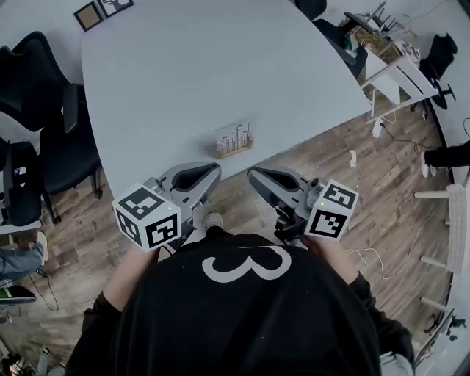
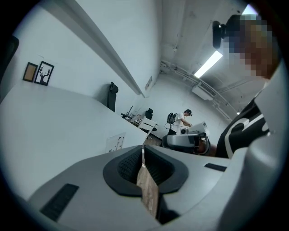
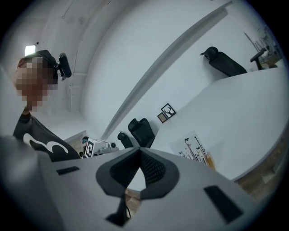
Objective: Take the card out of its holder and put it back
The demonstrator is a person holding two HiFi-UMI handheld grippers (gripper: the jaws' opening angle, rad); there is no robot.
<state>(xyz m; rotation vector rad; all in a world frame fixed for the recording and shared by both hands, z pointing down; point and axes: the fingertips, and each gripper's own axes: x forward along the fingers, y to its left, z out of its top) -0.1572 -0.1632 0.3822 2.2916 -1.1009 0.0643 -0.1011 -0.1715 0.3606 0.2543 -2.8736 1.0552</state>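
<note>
A white card printed with thin black plants (image 1: pixel 233 136) stands upright in a low wooden holder (image 1: pixel 235 152) near the front edge of the white table (image 1: pixel 205 66). Both grippers hang over the wooden floor in front of the table, close to the person's body, apart from the card. My left gripper (image 1: pixel 214 170) points up-right toward the holder, jaws closed tip to tip with nothing between them. My right gripper (image 1: pixel 253 173) points up-left, jaws also closed and empty. The card (image 2: pixel 115 143) shows small beyond the left gripper (image 2: pixel 143 148). Card (image 3: pixel 193 146) and holder (image 3: pixel 210 160) sit right of the right gripper (image 3: pixel 139 150).
Black office chairs (image 1: pixel 44 110) stand left of the table. Two small picture frames (image 1: pixel 103 10) lie at its far corner. A white rack (image 1: pixel 400 77) with clutter and cables is at the right. Another person (image 2: pixel 183 120) stands far off in the room.
</note>
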